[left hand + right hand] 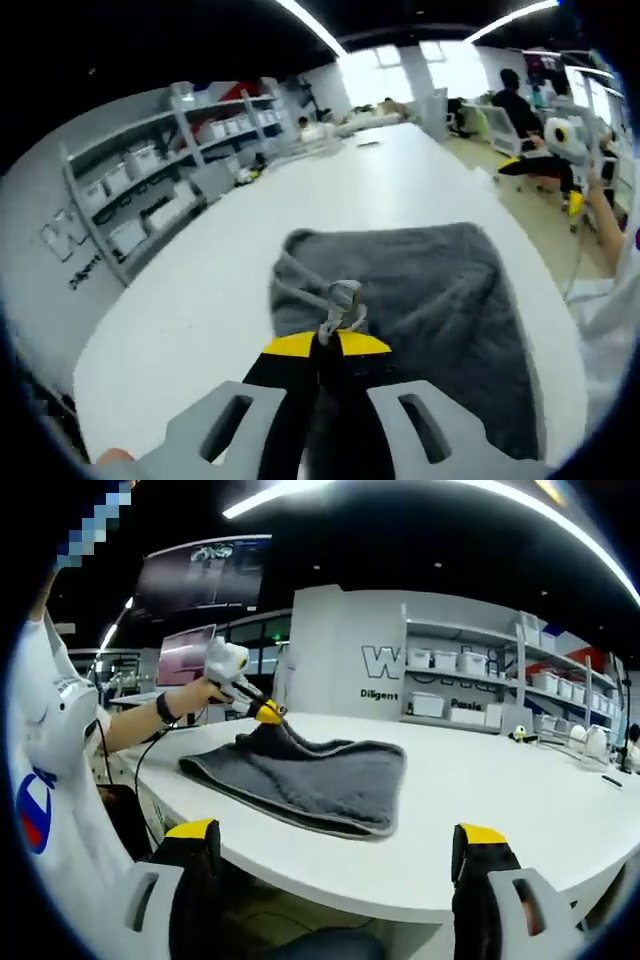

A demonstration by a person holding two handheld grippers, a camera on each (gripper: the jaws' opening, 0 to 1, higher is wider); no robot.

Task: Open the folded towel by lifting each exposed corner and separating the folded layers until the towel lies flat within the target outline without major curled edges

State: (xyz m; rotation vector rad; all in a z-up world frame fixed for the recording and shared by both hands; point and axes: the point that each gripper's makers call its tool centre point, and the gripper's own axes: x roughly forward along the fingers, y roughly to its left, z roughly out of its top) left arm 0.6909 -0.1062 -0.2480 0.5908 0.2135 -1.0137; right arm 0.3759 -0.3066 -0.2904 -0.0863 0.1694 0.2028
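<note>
Shelving with white bins lines the wall along one side of a long white desk, and on that desk lies the grey towel, still folded, near the edge where we stand. In the left gripper view our left tongs are closed on a corner of the towel, the cloth bunched between the yellow tips. In the right gripper view the same tongs lift that corner a little above the rest of the towel, a hand behind them. Our right tongs stand wide open and hold nothing, off the near edge of the desk and well apart from the cloth.

To do this step well, we judge that we should carry the pinched corner up and away so only the top layer peels, keeping the lower layer flat. The free tongs could press the far layer down or take a second corner. We cannot make out the target outline on the desk.

Little stands in the way: the desk around the towel looks bare. A cable hangs near the desk edge, and people sit at chairs well off to the side.
</note>
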